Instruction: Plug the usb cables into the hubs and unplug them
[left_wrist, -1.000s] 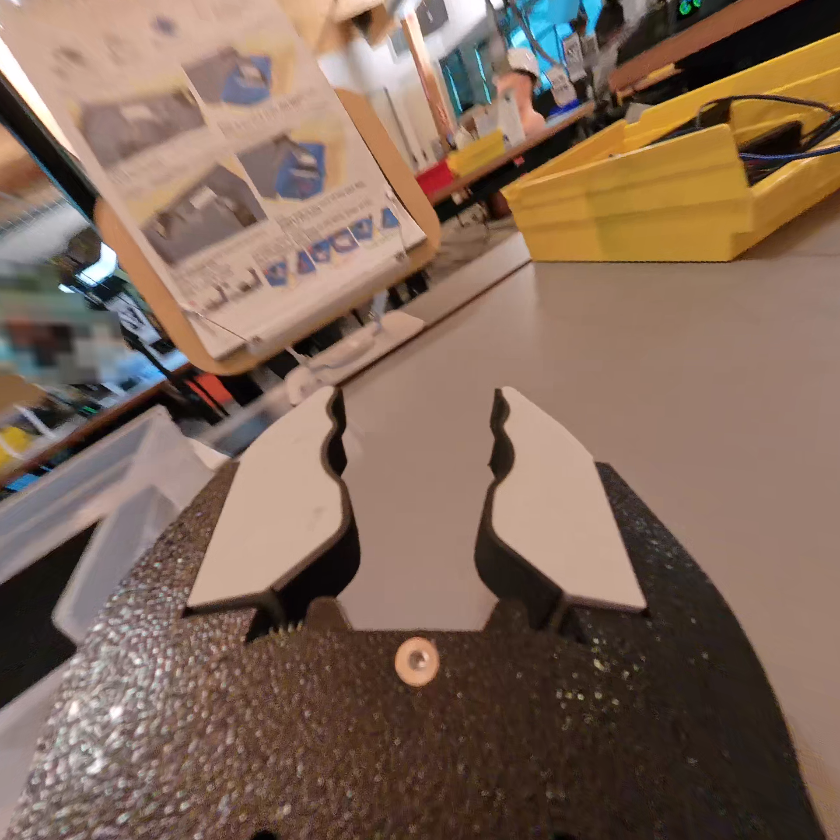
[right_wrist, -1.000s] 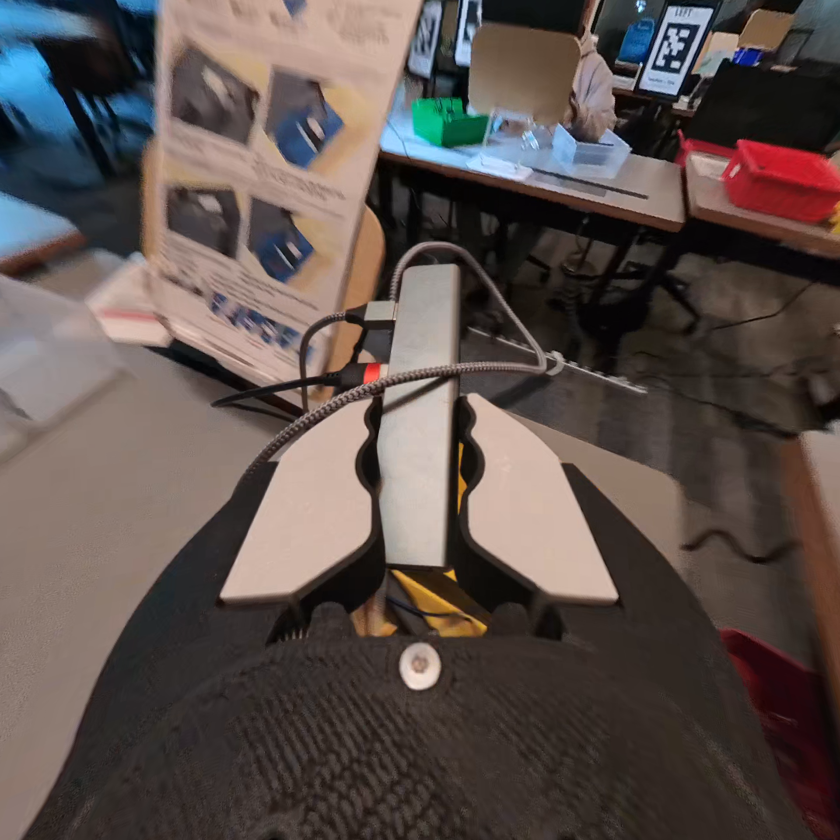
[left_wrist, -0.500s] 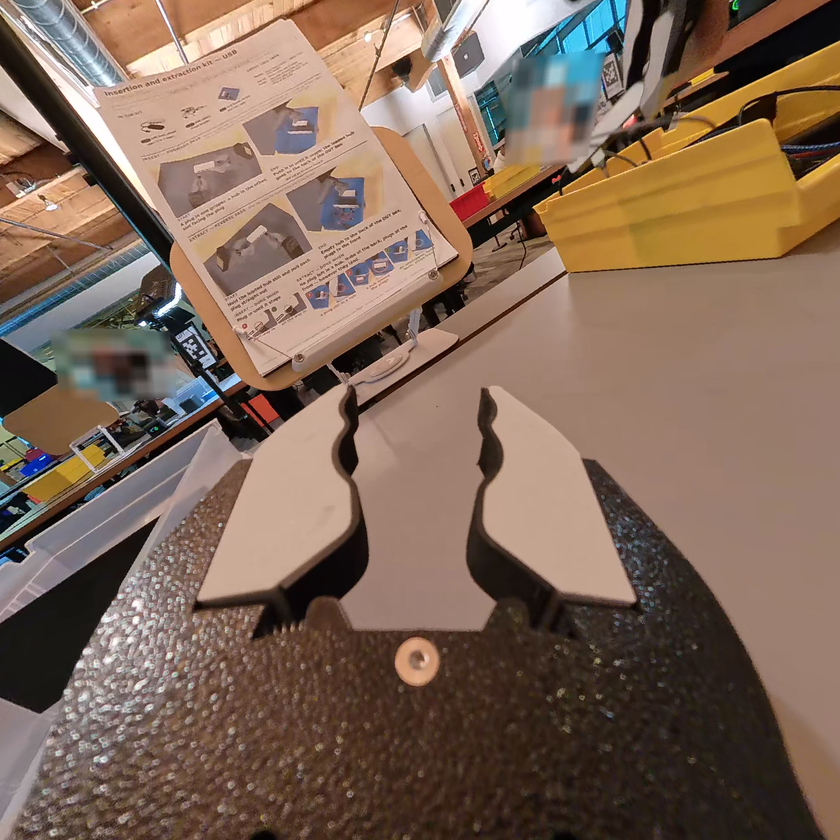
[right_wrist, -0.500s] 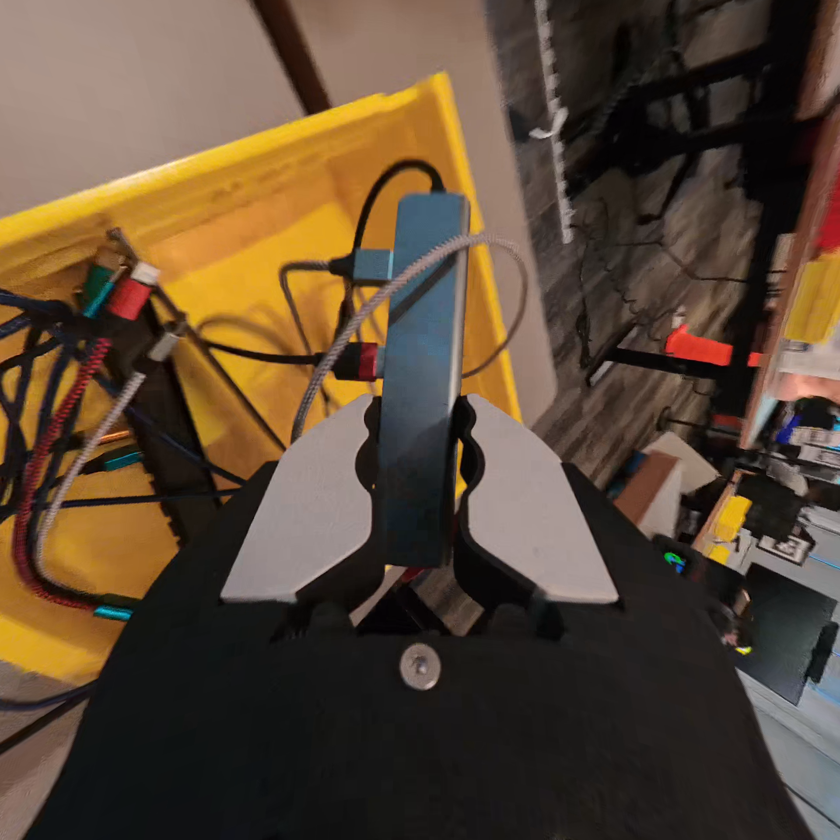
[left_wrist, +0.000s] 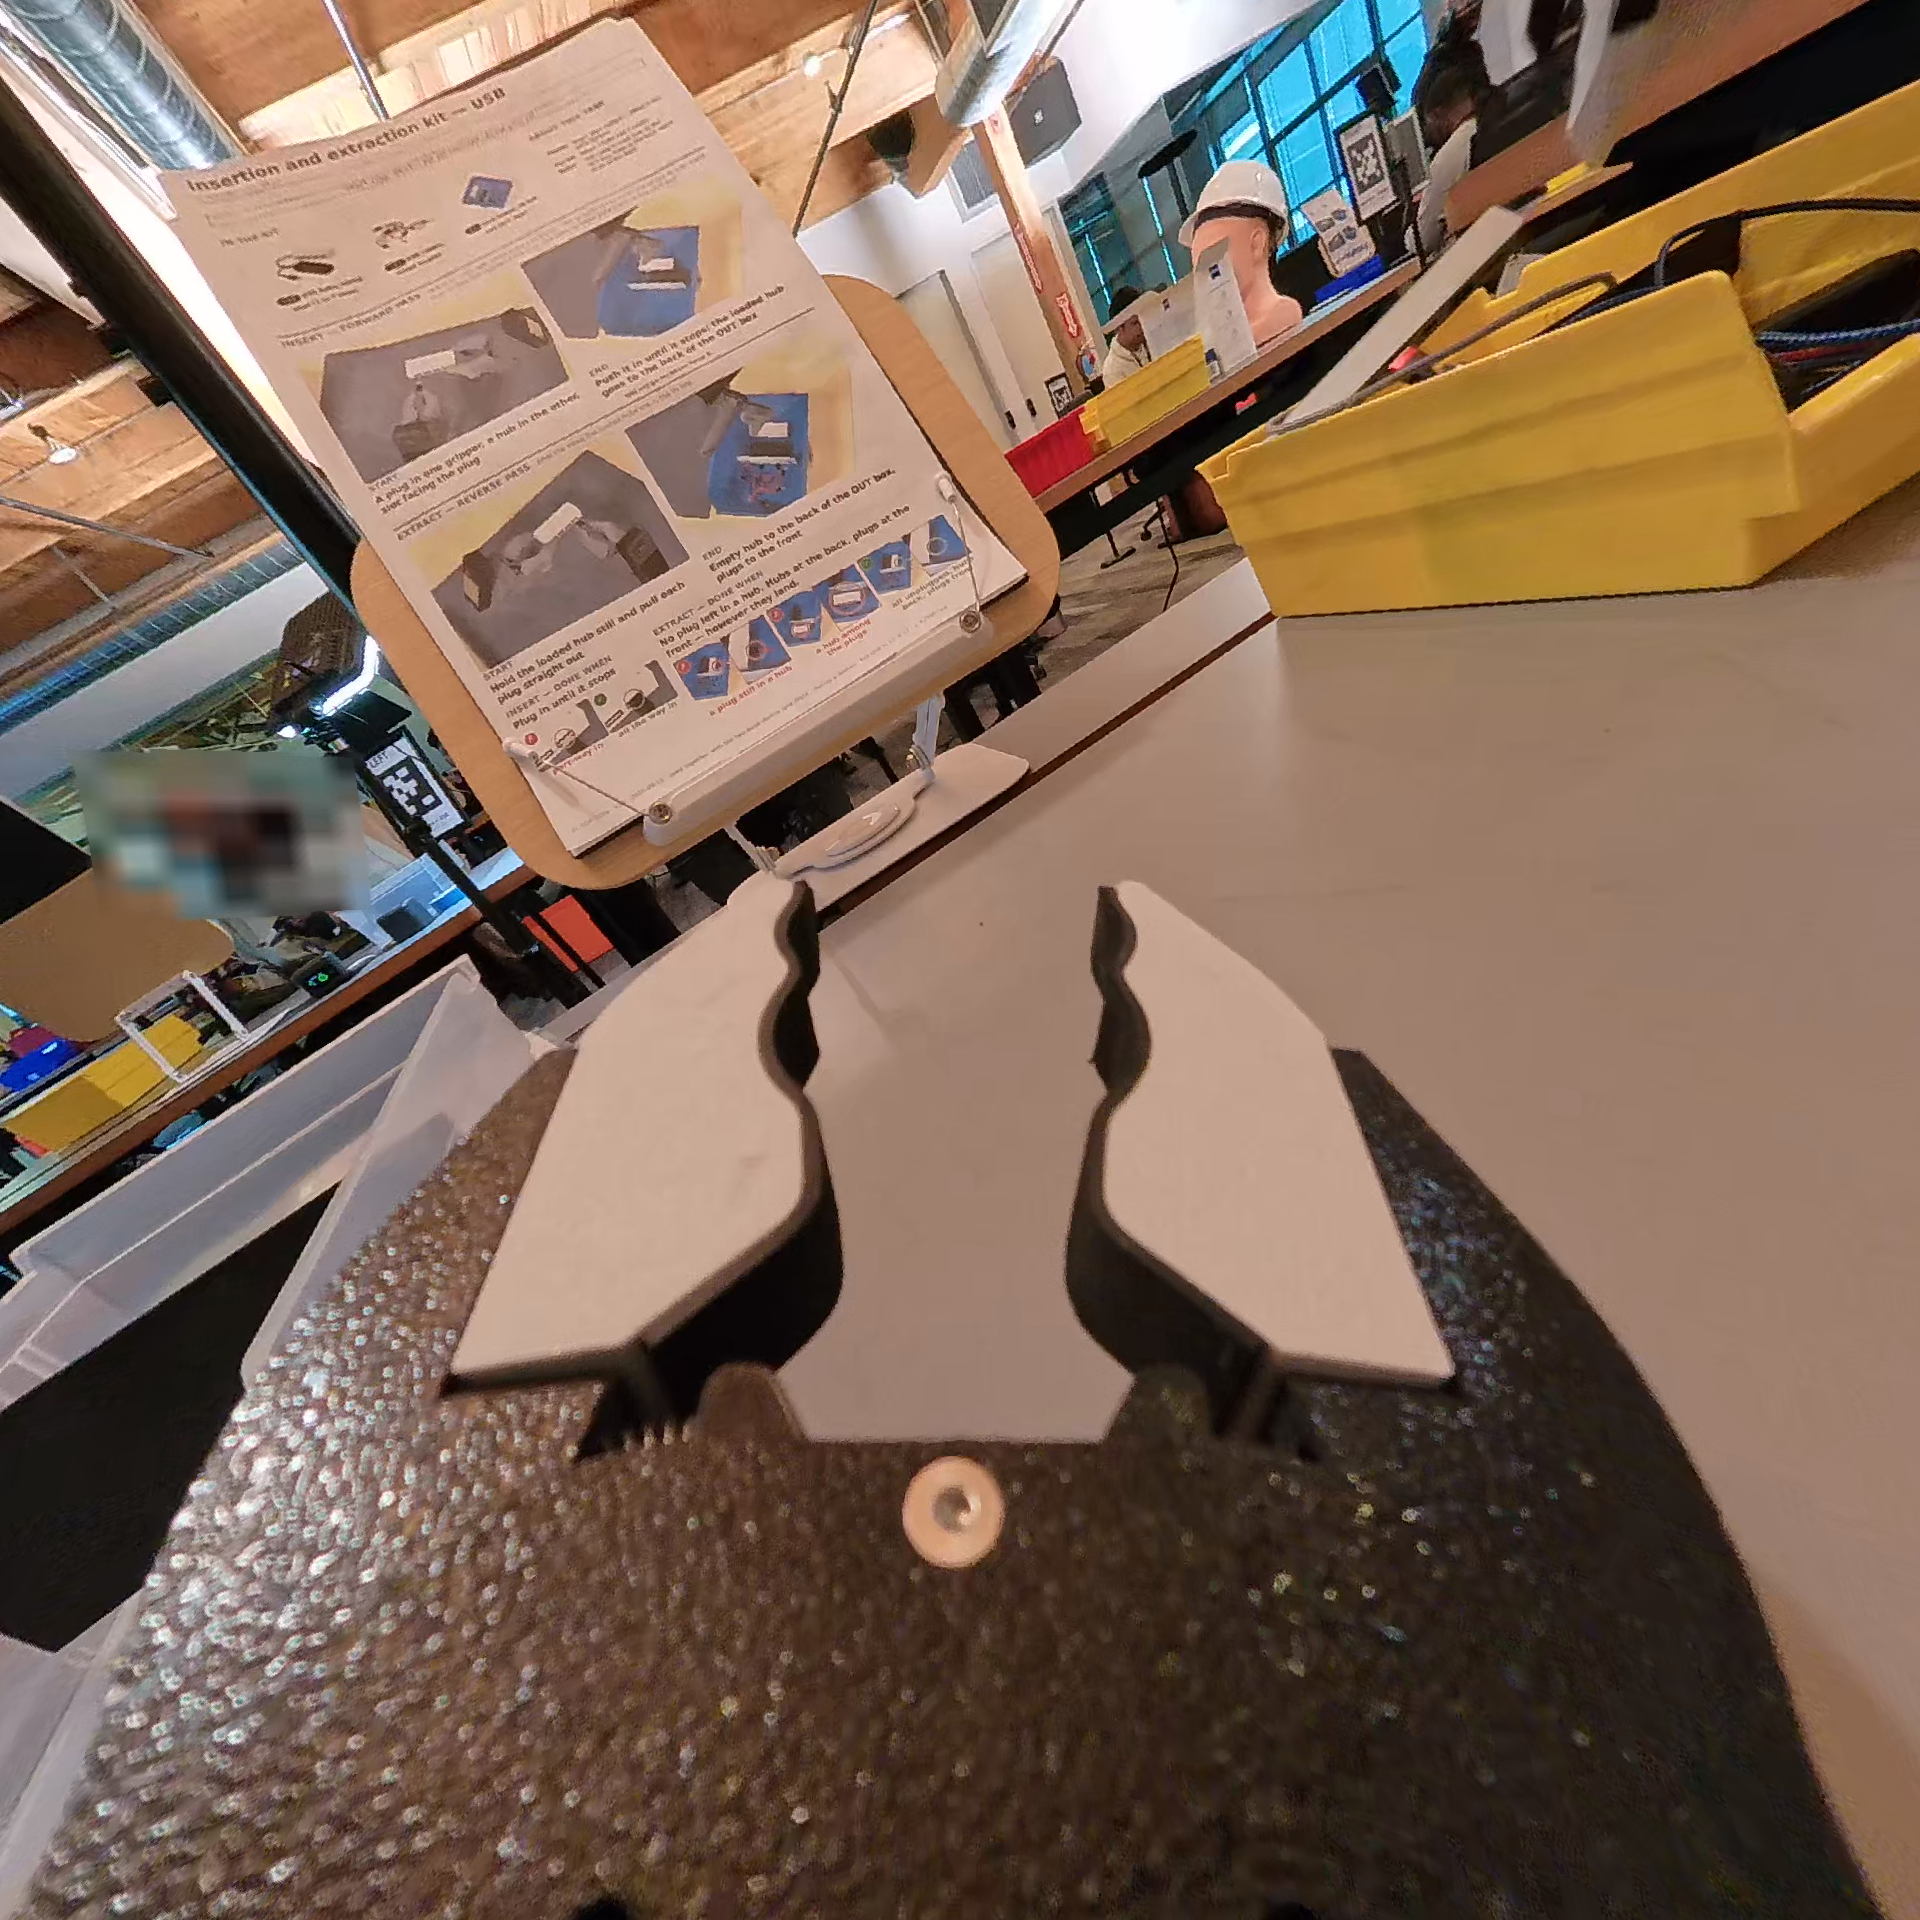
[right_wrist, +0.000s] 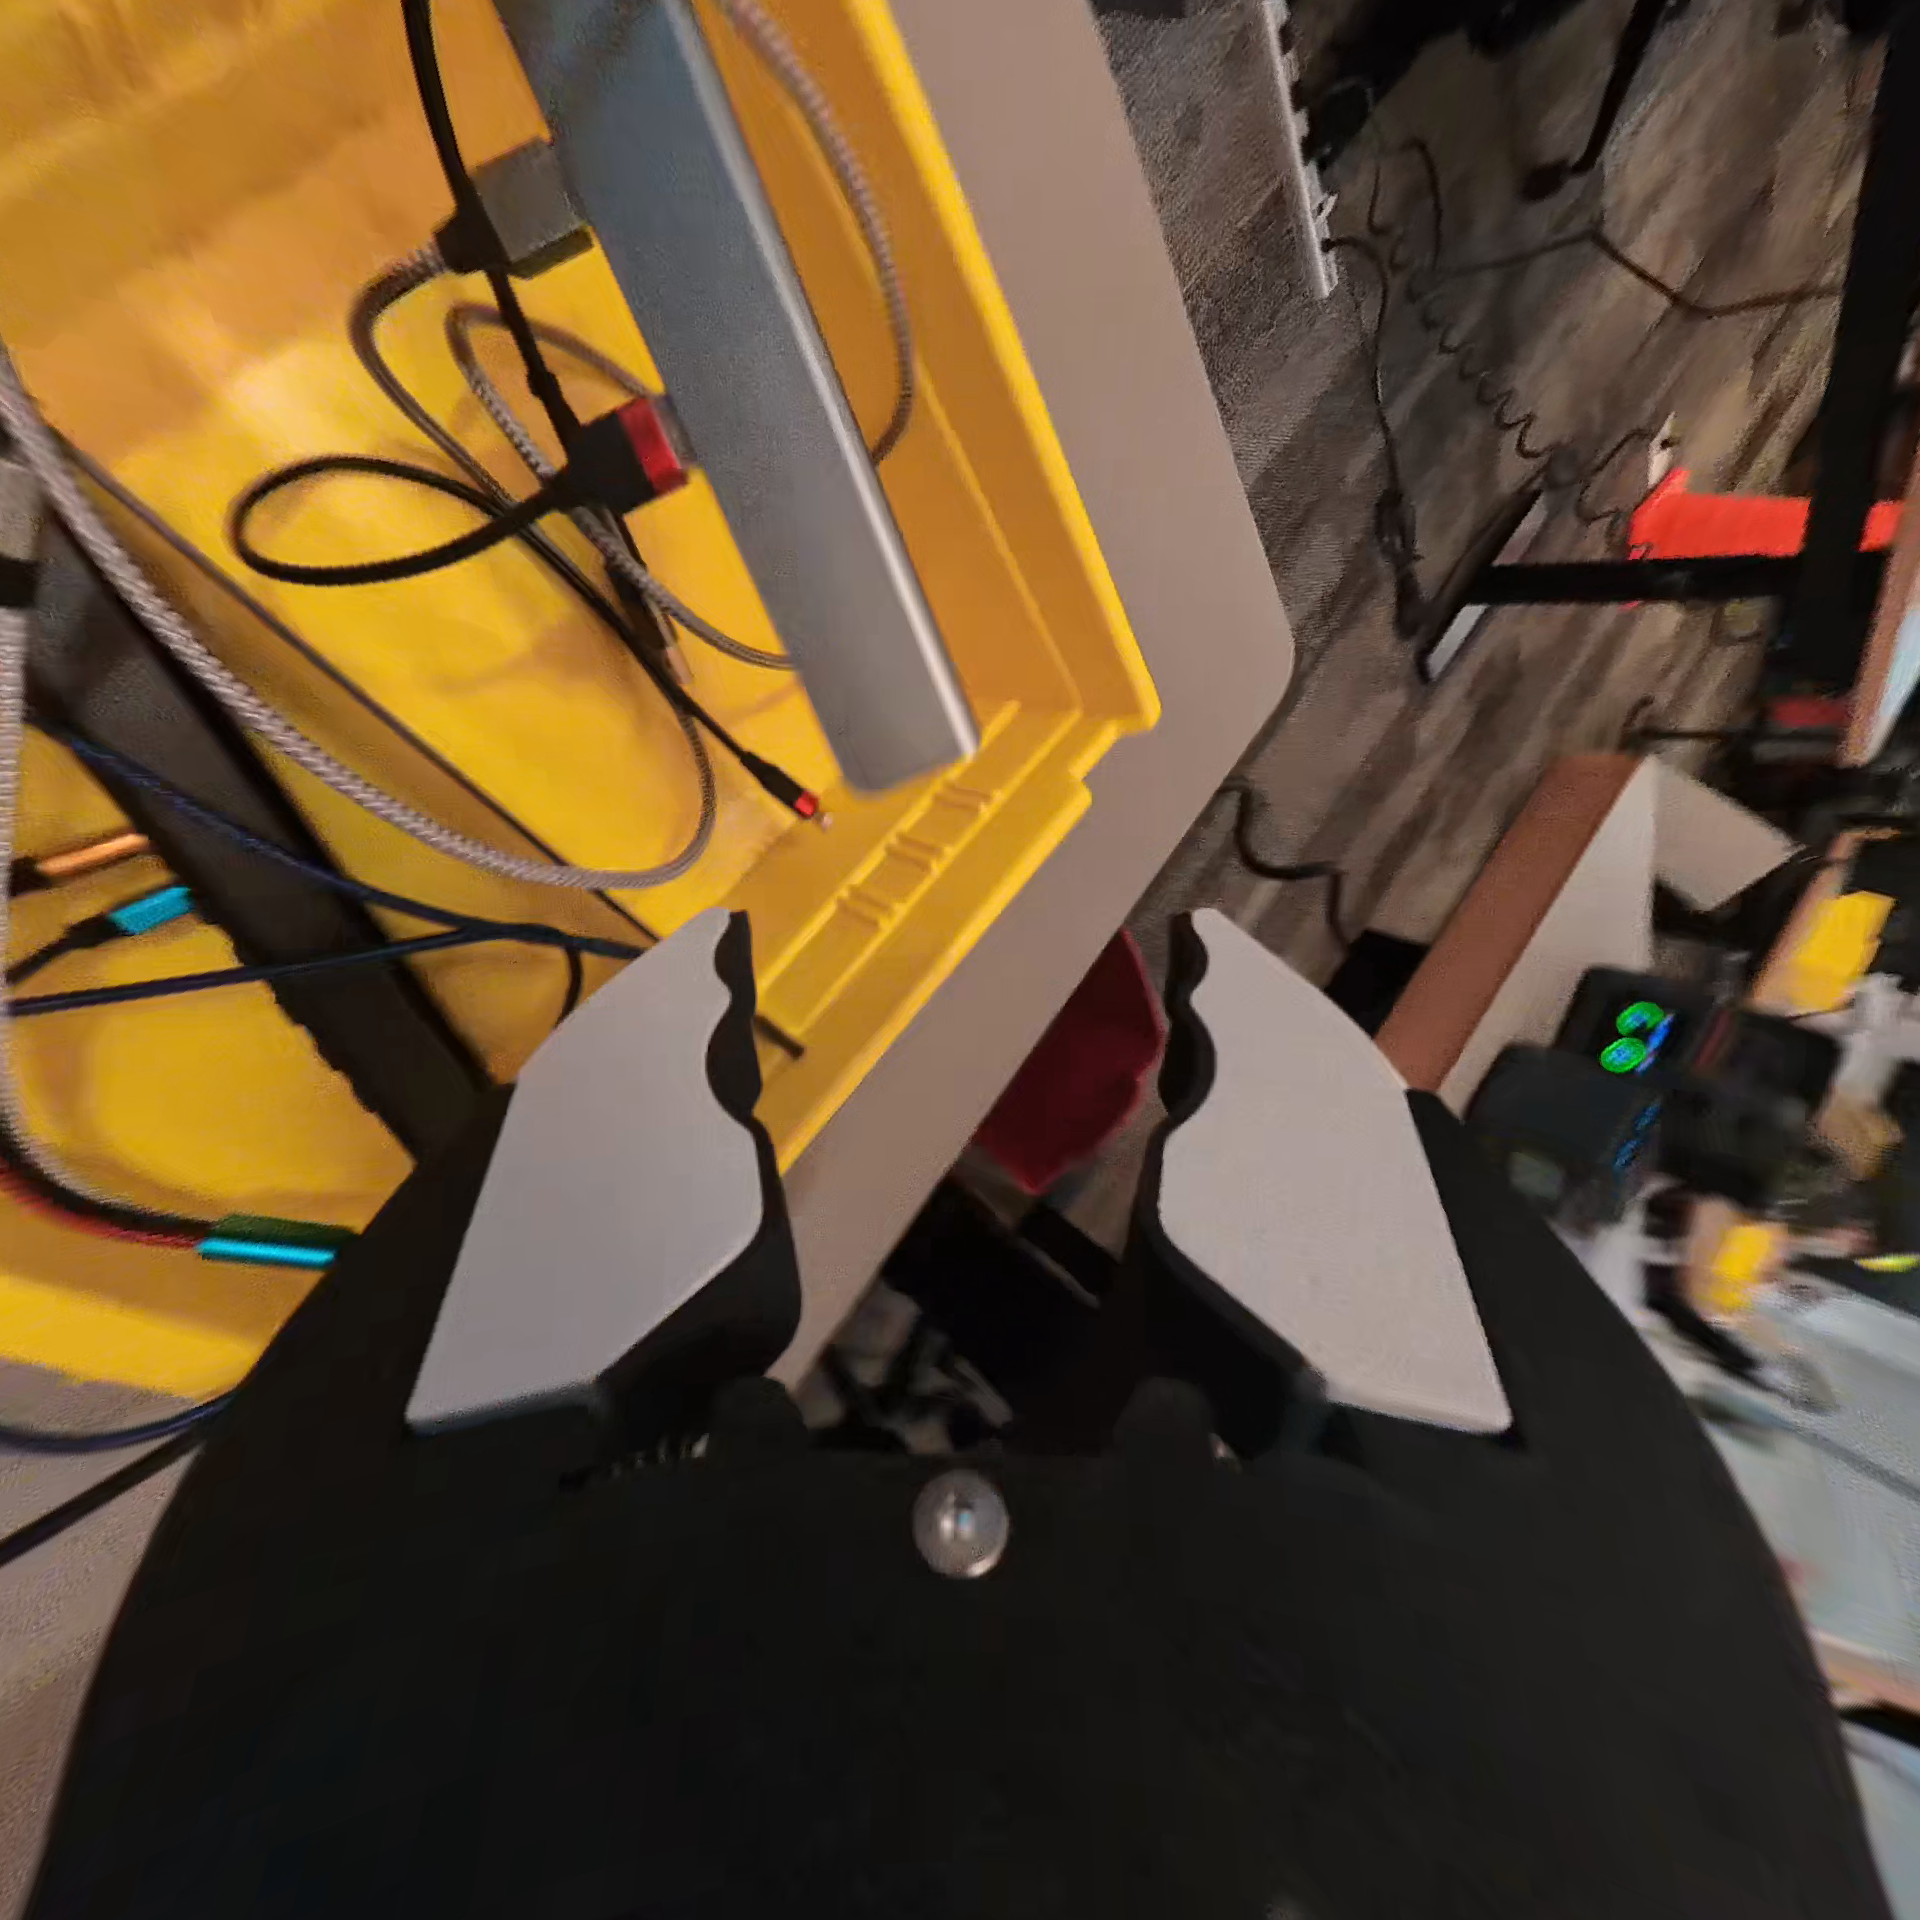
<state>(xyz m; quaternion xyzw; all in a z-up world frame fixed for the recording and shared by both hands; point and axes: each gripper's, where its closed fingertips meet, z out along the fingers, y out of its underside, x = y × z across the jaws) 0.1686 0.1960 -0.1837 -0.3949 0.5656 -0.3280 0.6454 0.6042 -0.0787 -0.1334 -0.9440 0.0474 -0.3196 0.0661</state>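
Looking along the right gripper (right_wrist: 961, 966), we find its jaws spread and empty above the yellow bin (right_wrist: 997, 499), where the grey hub (right_wrist: 758, 416) lies with a red-collared plug (right_wrist: 634, 462) and a grey plug (right_wrist: 525, 213) seated in its side. Our left gripper (left_wrist: 951, 935) sits low over the bare counter (left_wrist: 1507, 883), jaws likewise spread, facing an instruction sheet (left_wrist: 582, 447) on its stand.
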